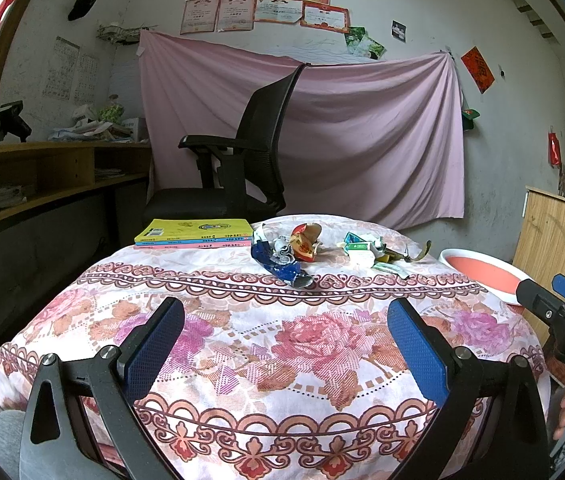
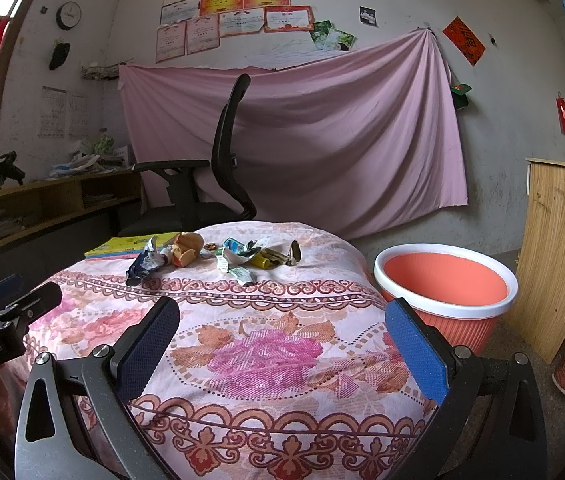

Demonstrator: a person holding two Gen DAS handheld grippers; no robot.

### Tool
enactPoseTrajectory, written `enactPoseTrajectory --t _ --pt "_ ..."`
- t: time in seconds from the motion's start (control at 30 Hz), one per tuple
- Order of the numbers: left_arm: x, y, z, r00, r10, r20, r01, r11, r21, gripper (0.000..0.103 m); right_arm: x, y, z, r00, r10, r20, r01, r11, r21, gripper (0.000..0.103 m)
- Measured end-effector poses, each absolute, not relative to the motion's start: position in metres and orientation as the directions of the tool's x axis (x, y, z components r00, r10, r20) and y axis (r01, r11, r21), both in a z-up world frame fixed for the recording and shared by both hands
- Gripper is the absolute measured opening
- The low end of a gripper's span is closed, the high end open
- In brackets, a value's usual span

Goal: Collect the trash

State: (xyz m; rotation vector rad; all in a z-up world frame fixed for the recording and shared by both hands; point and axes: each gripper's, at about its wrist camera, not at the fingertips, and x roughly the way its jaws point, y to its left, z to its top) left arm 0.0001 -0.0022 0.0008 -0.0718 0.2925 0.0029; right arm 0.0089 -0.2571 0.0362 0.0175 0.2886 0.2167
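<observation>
Trash lies at the far side of a table under a floral cloth (image 1: 266, 344): a crumpled blue and silver wrapper (image 1: 278, 260) (image 2: 144, 264), an orange snack packet (image 1: 304, 242) (image 2: 186, 250), and a heap of green and white wrappers (image 1: 370, 252) (image 2: 242, 258). An orange bin with a white rim (image 2: 444, 280) (image 1: 482, 268) stands right of the table. My left gripper (image 1: 286, 344) is open over the near cloth, empty. My right gripper (image 2: 282, 344) is open too, empty, well short of the trash.
Yellow and pink books (image 1: 194, 234) lie at the table's far left. A black office chair (image 1: 238, 160) stands behind, with a pink sheet (image 2: 302, 132) on the wall. A wooden desk (image 1: 42, 176) runs along the left, a wooden board (image 2: 558, 248) stands at the right.
</observation>
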Motion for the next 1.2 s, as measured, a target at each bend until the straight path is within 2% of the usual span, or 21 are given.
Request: enactPoseTrajectory --t 0.37,0.87,1.2 --pt "0.001 0.002 0.002 0.956 0.003 -0.292 -0.027 0.997 -0.078 0.099 0.012 -0.255 0.035 0.937 0.219 -0.27 -0.213 0.976 0.054 0.103" --pt "0.025 0.028 0.017 0.96 0.076 -0.27 -0.112 0.987 -0.119 0.099 0.032 -0.245 0.06 0.94 0.249 -0.233 -0.246 0.968 0.041 0.103" --pt "0.06 0.047 0.041 0.975 0.095 -0.199 -0.119 0.986 -0.115 0.099 0.08 -0.233 0.091 0.949 0.282 -0.143 -0.289 0.957 -0.029 0.103"
